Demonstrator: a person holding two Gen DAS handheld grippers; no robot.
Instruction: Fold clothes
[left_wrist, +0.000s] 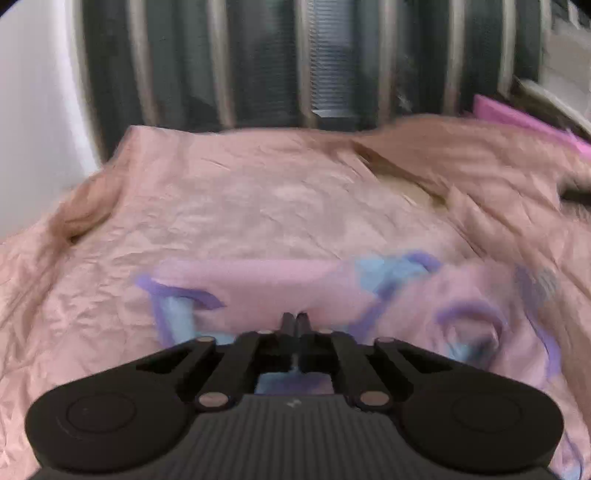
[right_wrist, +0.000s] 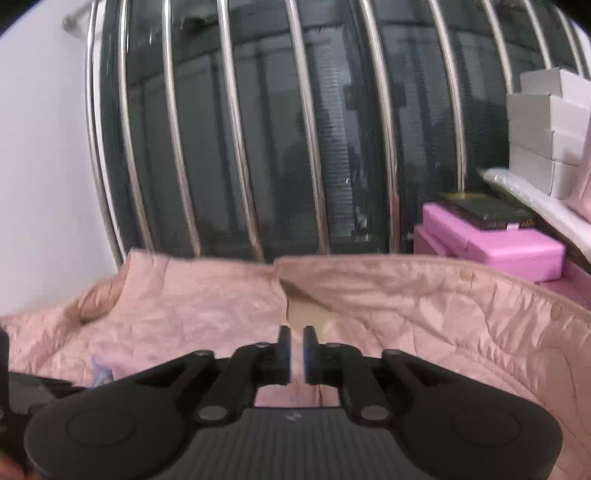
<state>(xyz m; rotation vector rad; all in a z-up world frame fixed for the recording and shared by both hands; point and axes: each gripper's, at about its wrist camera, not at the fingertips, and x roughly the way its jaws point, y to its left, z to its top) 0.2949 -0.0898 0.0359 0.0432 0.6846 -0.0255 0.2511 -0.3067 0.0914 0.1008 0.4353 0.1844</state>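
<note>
A light pink garment (left_wrist: 280, 284) with purple trim and pale blue patches lies crumpled on a pink quilted bed cover (left_wrist: 229, 199). My left gripper (left_wrist: 295, 318) is low over the garment, its two fingers pressed together on a fold at the near edge. The view is blurred by motion. In the right wrist view, my right gripper (right_wrist: 296, 336) hovers above the bed cover (right_wrist: 424, 306) with a narrow gap between its fingers and nothing in it. A small purple-marked bit of the garment (right_wrist: 99, 369) shows at the lower left.
Metal window bars (right_wrist: 310, 147) over dark glass stand behind the bed. Pink boxes (right_wrist: 491, 243) with a dark book (right_wrist: 487, 214) on top sit at the right, below stacked white boxes (right_wrist: 543, 140). A white wall (right_wrist: 40, 166) is at the left.
</note>
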